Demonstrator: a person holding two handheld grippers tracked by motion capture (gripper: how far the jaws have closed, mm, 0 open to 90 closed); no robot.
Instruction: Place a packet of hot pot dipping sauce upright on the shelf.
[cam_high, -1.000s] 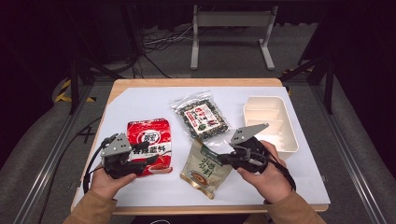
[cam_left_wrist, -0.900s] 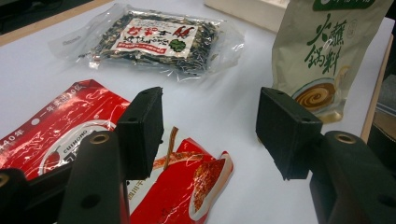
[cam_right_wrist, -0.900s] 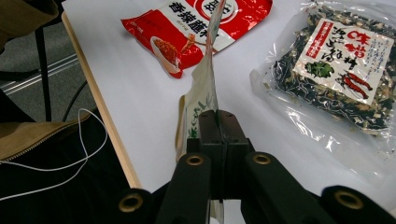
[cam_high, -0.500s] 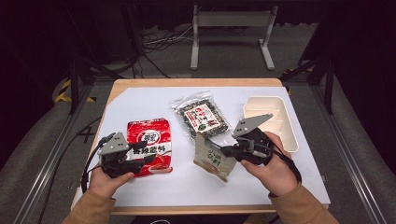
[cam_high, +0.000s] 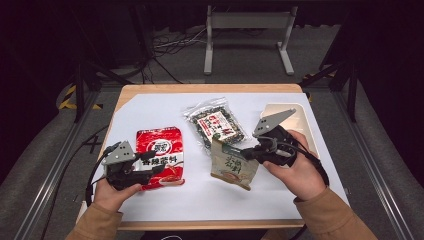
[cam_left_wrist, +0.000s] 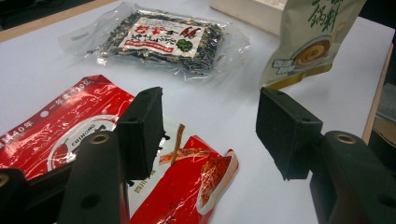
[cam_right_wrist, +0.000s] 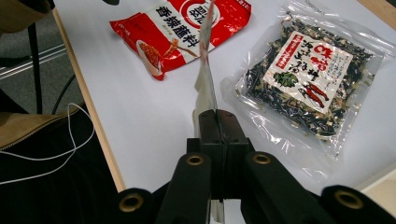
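i am clamping my right gripper (cam_high: 248, 152) on the green pouch (cam_high: 233, 167), lifting it off the desk (cam_high: 150, 110), while my left gripper (cam_left_wrist: 210, 126), jaws apart, is hovering over the red packet (cam_high: 161, 156), not yet grasping.

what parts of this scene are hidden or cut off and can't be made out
- Tray: high view, the right gripper and hand cover most of it, contents unseen.
- Green pouch: left gripper view, top cut by the frame edge; edge-on in the right gripper view.
- Red packet: left gripper view, the left gripper's jaw covers part.

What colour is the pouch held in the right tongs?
Pale beige pouch with green lettering; clearest in the left gripper view.
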